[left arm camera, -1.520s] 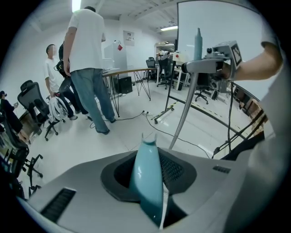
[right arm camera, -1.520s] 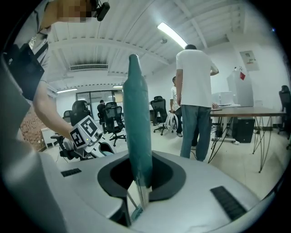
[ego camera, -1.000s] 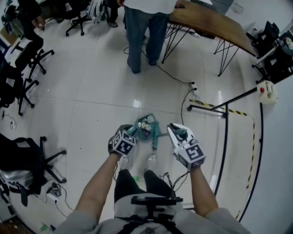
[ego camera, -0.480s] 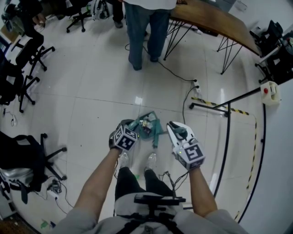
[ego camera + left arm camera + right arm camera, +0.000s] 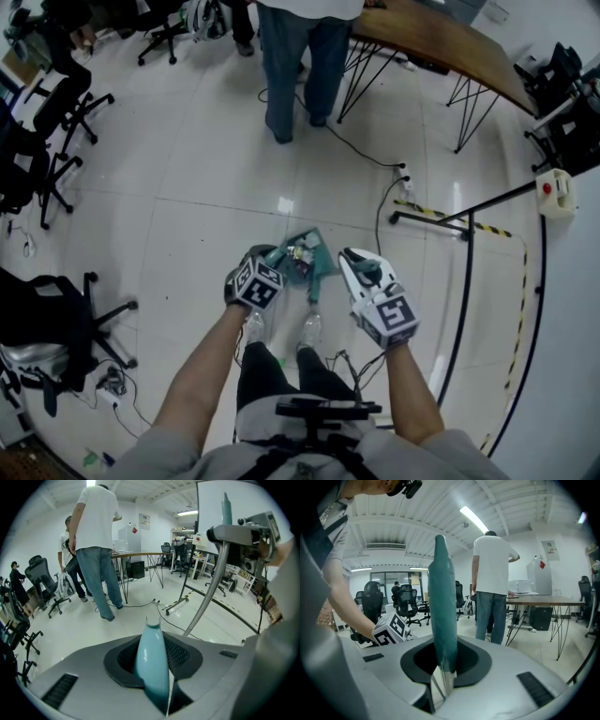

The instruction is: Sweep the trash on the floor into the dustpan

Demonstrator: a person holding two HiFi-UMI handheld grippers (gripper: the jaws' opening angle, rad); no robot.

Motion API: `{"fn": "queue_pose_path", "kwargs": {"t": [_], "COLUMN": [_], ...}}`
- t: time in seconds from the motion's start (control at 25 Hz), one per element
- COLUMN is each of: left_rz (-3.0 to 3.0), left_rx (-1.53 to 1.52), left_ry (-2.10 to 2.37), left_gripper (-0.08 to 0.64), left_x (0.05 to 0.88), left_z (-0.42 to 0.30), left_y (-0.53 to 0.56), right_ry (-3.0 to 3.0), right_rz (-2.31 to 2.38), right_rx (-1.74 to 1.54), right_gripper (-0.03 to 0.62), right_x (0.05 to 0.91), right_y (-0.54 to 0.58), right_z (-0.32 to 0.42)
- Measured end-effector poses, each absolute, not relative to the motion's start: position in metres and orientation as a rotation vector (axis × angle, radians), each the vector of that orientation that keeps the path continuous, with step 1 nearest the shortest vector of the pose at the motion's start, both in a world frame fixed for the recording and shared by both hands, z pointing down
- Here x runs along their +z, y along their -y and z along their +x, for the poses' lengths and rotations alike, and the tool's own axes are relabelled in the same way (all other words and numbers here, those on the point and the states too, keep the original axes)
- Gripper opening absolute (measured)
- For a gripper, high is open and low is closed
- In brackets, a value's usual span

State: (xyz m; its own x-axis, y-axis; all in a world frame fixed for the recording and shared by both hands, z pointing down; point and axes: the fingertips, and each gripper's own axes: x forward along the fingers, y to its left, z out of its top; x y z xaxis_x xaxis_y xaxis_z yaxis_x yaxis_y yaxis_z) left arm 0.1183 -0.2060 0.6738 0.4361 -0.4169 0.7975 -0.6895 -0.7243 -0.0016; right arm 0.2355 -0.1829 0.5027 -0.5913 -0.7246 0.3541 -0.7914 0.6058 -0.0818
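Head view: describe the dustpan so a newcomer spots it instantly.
From the long wooden desk at the top, come down the white tile floor to the wearer's shoes. Just ahead of them, between the left gripper and right gripper, lies the dustpan: teal against the white tiles, with scraps inside.

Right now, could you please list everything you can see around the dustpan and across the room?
dustpan: one, teal, floor between the grippers
trash: few pieces, pale, inside dustpan
office chairs: several, black, left side
table: one, brown top, upper right
standing person: one, blue jeans, beside table
power strip: one, white, floor right of centre
left gripper: one, grey, shut on light-blue handle
right gripper: one, white, shut on dark-teal handle
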Motion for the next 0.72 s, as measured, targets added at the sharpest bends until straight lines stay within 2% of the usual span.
{"fn": "queue_pose_path", "kwargs": {"t": [0.72], "left_rz": [2.328], "left_rx": [1.195], "left_ry": [0.923], "left_gripper": [0.109], "left_x": [0.675], "left_z": [0.118], "left_y": [0.214], "right_ry": [2.562], "right_rz": [1.224], "right_rx": [0.293], "right_gripper": [0.046], "right_x": [0.49], "right_y": [0.194], "right_z": [0.237]}}
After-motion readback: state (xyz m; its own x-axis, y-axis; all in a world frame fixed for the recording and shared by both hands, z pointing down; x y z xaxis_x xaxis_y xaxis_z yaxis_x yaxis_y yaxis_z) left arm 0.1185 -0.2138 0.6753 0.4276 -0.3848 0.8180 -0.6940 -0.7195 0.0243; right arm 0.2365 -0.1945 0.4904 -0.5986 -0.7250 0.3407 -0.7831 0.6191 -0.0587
